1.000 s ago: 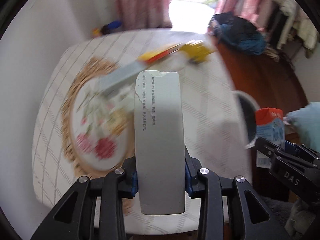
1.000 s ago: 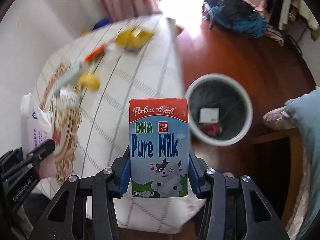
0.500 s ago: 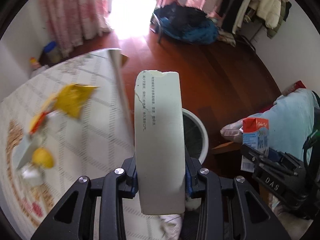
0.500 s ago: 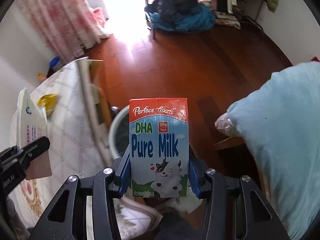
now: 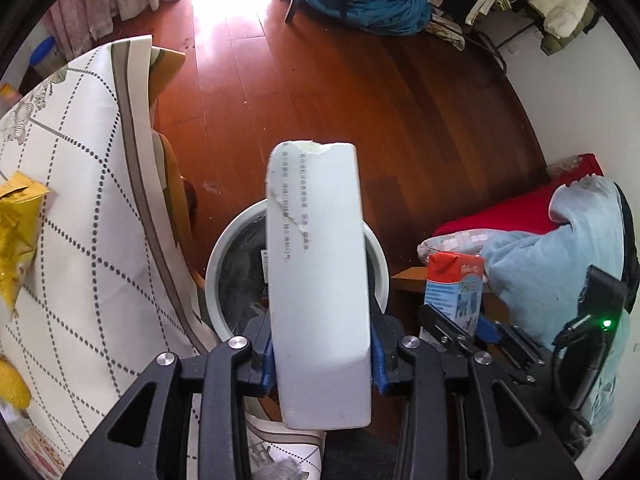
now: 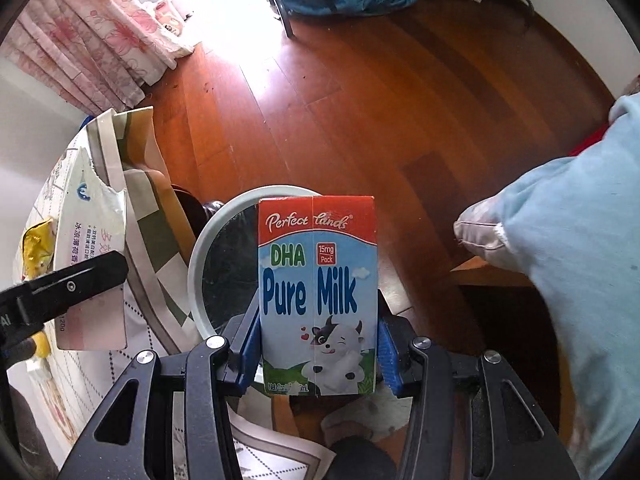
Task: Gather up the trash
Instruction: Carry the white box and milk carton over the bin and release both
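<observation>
Between the fingers of the left claw (image 5: 322,364) stands a pale torn wrapper pack (image 5: 318,280), upright and pinched at its lower part by the blue pads (image 5: 266,364); its top edge is ragged and small print runs down its face. Just beyond this claw, partly hidden behind the pack, is a round white trash bin (image 5: 224,256) with a dark liner, standing on the red-brown wooden floor (image 5: 360,100). To the left of the claw lies the bench (image 5: 80,240) under a checked cloth, with a yellow wrapper (image 5: 16,236) on it. To the right, the other claw shows from the side, carrying its carton.

The right claw (image 6: 318,354) is pressed onto a milk carton (image 6: 318,292), blue and red with "Pure Milk" and a cartoon cow, held upright between blue pads (image 6: 388,354). The bin (image 6: 208,248) sits directly beyond this claw too, its rim showing to the left of the carton. Farther left, the left claw's finger (image 6: 76,280) crosses the wrapper pack (image 6: 90,248). Right of the claw rests a light blue pillow (image 6: 560,248).
</observation>
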The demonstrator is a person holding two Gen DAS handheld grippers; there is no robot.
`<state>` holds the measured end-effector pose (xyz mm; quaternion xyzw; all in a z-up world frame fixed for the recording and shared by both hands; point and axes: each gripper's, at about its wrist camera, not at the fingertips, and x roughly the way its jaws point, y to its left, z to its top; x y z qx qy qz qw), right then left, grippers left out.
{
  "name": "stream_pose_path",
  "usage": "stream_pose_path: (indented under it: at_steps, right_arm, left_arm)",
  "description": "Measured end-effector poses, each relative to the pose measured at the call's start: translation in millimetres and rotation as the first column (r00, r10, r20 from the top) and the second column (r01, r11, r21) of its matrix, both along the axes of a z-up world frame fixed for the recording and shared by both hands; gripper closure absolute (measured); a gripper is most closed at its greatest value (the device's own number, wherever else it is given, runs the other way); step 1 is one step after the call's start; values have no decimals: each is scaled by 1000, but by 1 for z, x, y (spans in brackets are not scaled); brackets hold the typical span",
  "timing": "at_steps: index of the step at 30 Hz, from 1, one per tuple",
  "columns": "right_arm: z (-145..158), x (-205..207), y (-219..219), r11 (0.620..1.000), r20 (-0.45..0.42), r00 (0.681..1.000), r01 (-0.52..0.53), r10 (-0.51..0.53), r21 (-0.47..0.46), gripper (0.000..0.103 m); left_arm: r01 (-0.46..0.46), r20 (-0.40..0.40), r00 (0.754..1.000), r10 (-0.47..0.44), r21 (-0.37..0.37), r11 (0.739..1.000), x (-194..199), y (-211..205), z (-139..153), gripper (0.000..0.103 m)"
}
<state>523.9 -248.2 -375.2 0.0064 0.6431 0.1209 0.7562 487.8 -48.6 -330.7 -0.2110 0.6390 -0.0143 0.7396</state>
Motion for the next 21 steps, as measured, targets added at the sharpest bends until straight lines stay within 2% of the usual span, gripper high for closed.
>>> stream_pose_path:
  at_steps: [2, 5, 6, 7, 9, 10, 12, 21]
  right_arm:
    - [-10, 4, 1, 1000, -17, 1000, 7, -7, 7, 52]
    - [-22, 7, -1, 1000, -46, 999, 24, -23, 13, 51]
    - [-25, 8, -1, 1000, -53, 998, 25, -24, 11, 42]
    - [-27, 8, -2, 1000, -57, 998, 29, -28, 13, 27]
    - [-28, 7, -4, 999, -49, 998, 37, -36, 17, 21]
    - [-28, 6, -5, 999, -45, 998, 37, -37, 10, 12]
    - [-26, 3, -5, 999, -47, 998, 32, -31, 7, 2]
    - [10, -23, 8, 998, 27, 999, -22, 23, -65, 2]
  left_arm:
    - [-19, -4, 1000, 19, -6, 1000, 0, 3, -1, 1]
    - [-61, -7, 998, 61, -12, 998, -2, 13, -2, 0]
    - [-68, -5, 998, 68, -5, 998, -5, 15, -2, 0]
    - [-73, -3, 997, 73, 18, 997, -7, 17, -1, 0]
    - [-83, 1, 997, 83, 45, 996, -12, 19, -1, 0]
    - [-85, 4, 996, 85, 59, 995, -14, 19, -1, 0]
    - [-94, 16, 996, 93, 107, 990, -22, 21, 2, 0]
    - [-98, 64, 994, 83, 298, 949, -65, 19, 19, 0]
